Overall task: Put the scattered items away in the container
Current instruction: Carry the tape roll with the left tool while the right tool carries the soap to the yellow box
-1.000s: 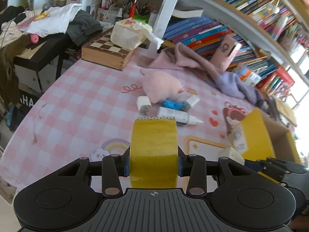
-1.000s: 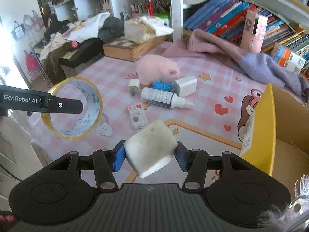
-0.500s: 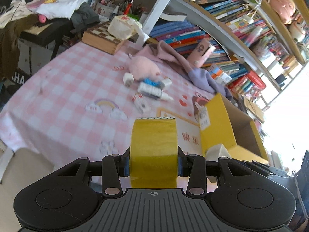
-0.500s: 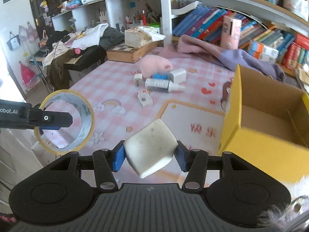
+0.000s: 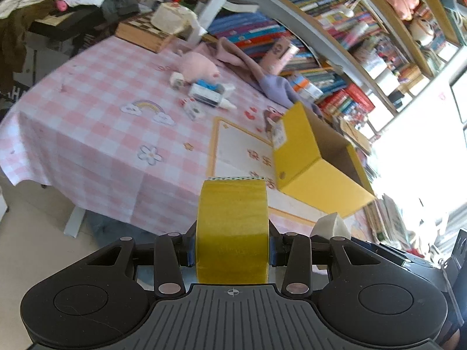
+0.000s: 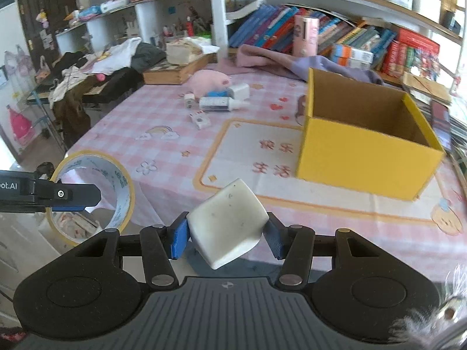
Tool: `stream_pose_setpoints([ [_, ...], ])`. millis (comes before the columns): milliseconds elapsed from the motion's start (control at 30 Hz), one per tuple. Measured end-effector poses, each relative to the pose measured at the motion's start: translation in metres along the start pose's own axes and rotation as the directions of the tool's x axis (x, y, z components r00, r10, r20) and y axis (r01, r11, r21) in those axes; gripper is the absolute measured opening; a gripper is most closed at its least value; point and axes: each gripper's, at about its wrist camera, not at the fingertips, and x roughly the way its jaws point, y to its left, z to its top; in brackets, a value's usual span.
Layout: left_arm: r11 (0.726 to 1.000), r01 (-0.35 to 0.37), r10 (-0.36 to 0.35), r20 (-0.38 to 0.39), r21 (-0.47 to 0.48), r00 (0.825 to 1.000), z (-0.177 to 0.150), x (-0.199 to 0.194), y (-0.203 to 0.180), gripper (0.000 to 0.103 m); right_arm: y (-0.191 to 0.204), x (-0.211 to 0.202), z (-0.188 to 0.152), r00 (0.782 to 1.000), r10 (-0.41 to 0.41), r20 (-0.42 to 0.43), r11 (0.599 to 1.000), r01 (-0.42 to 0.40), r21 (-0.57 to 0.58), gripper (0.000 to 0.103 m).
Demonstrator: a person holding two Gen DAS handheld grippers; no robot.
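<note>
My left gripper (image 5: 232, 250) is shut on a yellow tape roll (image 5: 232, 227), held off the table's near edge; the roll also shows in the right wrist view (image 6: 96, 198). My right gripper (image 6: 227, 237) is shut on a white block (image 6: 227, 221), also short of the table edge. The open yellow cardboard box (image 6: 362, 143) stands on the table at right, and shows in the left wrist view (image 5: 315, 160). A pink plush pig (image 6: 208, 80), a white tube (image 6: 221, 103), a white charger (image 6: 240, 90) and a small white card pack (image 6: 200, 119) lie at the table's far middle.
A pink checked cloth (image 6: 140, 122) covers the table. A chessboard box (image 6: 175, 70) and a purple cloth (image 6: 277, 61) lie at the back before bookshelves (image 6: 364, 38). A clothes-laden side table (image 6: 87, 70) stands left. Floor (image 5: 35, 233) lies below the near edge.
Both grippers have pulled back and up from the table, each still holding its item. The box and scattered items now appear farther away.
</note>
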Motion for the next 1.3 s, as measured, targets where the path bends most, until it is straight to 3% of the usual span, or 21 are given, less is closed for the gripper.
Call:
stream_pose_setpoints([
  [467,0.984,0.151,-0.142,-0.101,0.094,0.985,-0.019,0.025,-0.045,0.040,-0.045,-0.044,-0.038,0.984,-0.175,-0.024,0.971,0.176,0.159,0.051],
  [767,0.959,0.235,-0.203,-0.194,0.158,0.960,-0.026,0.051,-0.080,0.040,-0.073,-0.073,-0.061,0.966,-0.259,-0.020,0.933,0.256,0.255,0.051],
  [1133,0.934,0.296,-0.242,-0.253,0.202,0.937,-0.035,0.070,-0.112,0.040,-0.096,-0.087,-0.074,0.953,-0.300,-0.035,0.910,0.297,0.289,0.051],
  [1300,0.928,0.299,-0.240,-0.258,0.220,0.936,-0.029,0.080,-0.121,0.040,-0.109,-0.082,-0.070,0.954,-0.299,-0.030,0.903,0.293,0.314,0.051],
])
